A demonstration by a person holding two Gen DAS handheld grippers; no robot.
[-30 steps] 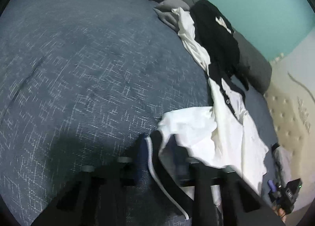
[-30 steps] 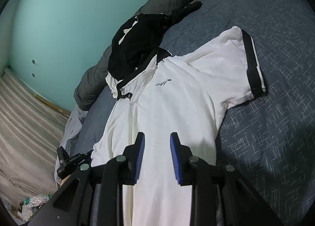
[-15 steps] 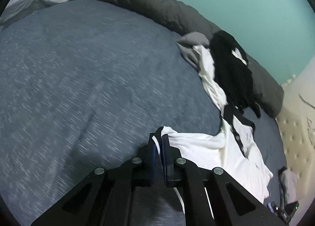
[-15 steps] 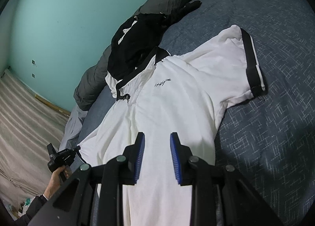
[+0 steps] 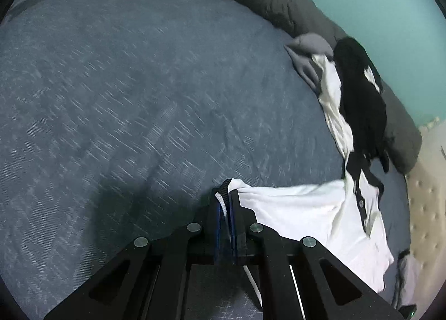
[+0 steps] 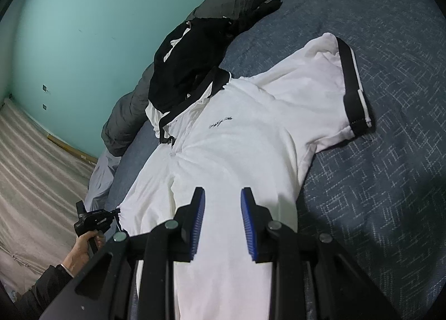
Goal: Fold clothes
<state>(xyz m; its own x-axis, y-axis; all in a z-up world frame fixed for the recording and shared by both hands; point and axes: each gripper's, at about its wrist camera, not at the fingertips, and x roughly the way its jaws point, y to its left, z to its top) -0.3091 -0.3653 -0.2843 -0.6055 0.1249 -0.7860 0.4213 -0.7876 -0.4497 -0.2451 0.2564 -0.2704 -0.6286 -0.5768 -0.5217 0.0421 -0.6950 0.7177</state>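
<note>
White polo shirt [image 6: 237, 136] lies face up on the blue bedspread [image 5: 125, 91], its collar just beside a black garment [image 6: 189, 63]. Left gripper [image 5: 226, 203] has its fingers pressed together, pinching the black-trimmed sleeve cuff [image 5: 223, 190]. Right gripper [image 6: 222, 203] hovers over the shirt's body, fingers spread, gripping nothing.

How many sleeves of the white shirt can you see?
2. One sleeve with a black cuff lies spread flat on the blue bedcover. The other sleeve is pulled out sideways, its cuff pinched in the left gripper.
</note>
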